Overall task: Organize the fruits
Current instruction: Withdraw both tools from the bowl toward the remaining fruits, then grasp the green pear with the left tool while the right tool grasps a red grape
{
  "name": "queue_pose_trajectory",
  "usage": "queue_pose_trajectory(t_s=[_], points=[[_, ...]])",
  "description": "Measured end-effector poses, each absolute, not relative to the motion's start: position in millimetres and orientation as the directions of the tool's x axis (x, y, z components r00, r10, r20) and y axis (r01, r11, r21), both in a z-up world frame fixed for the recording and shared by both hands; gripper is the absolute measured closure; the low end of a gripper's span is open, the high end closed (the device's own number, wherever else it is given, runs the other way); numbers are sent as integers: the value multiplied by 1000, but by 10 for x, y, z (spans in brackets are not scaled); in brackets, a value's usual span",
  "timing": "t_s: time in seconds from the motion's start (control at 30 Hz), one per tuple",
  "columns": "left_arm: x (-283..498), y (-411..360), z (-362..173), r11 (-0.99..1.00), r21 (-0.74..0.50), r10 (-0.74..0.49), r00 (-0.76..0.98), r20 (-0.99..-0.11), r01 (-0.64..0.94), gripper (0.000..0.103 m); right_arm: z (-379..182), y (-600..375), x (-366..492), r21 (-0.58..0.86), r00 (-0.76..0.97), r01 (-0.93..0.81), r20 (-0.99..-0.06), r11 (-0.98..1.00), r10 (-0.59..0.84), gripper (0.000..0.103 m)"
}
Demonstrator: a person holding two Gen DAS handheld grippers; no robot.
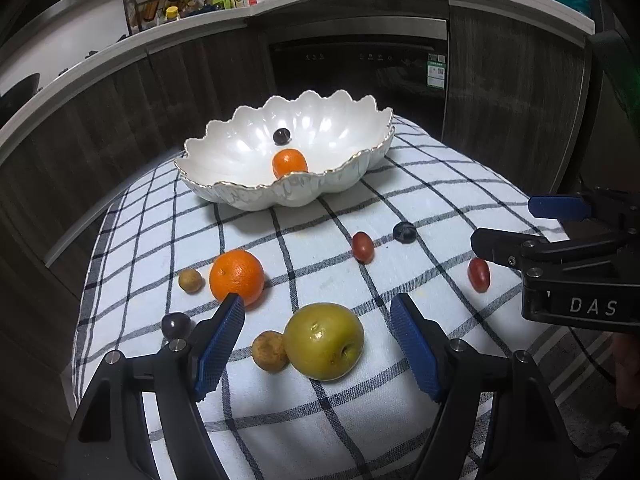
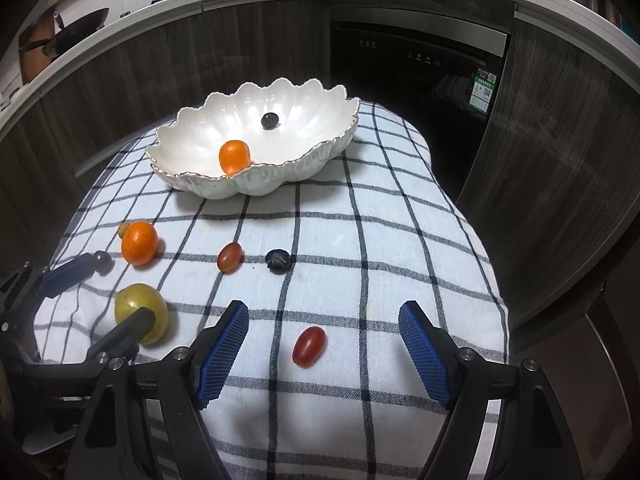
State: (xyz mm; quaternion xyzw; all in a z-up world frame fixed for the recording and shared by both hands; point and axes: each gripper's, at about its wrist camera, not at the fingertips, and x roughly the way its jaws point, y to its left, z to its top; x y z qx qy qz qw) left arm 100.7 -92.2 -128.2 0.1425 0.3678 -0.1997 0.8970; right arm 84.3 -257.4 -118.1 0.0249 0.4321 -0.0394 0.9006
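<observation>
Left wrist shows my grippers (image 1: 318, 346) (image 2: 324, 350) both agape, empty; two fruits sit in the bowl (image 1: 224, 194), eight wait on the cloth (image 1: 320, 416).

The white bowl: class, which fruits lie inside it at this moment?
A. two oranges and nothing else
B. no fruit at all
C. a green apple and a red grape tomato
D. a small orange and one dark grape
D: inside the bowl lie a small orange and one dark grape; the apple and the other fruits lie on the checked cloth.
</observation>
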Motion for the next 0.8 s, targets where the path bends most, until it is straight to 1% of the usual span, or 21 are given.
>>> queue_pose_trajectory(t_s=[0.13,0.3,0.63,0.8], points=[[1035,-921,-1344,880,99,-253,634,-730,465,30,-1228,-2554,865,10,613,85,-789,996,-45,27],[1048,-934,-1392,876,98,-256,627,-735,473,31,-1282,-2538,882,12,600,75,-799,997,-35,37],[1095,-958,-1494,870,93,-257,607,-752,484,37,-1423,-2507,930,9,559,61,-828,998,-27,45],[1117,-967,-1537,867,89,-259,595,-761,490,42,-1474,-2520,947,13,545,66,-838,998,-25,49]])
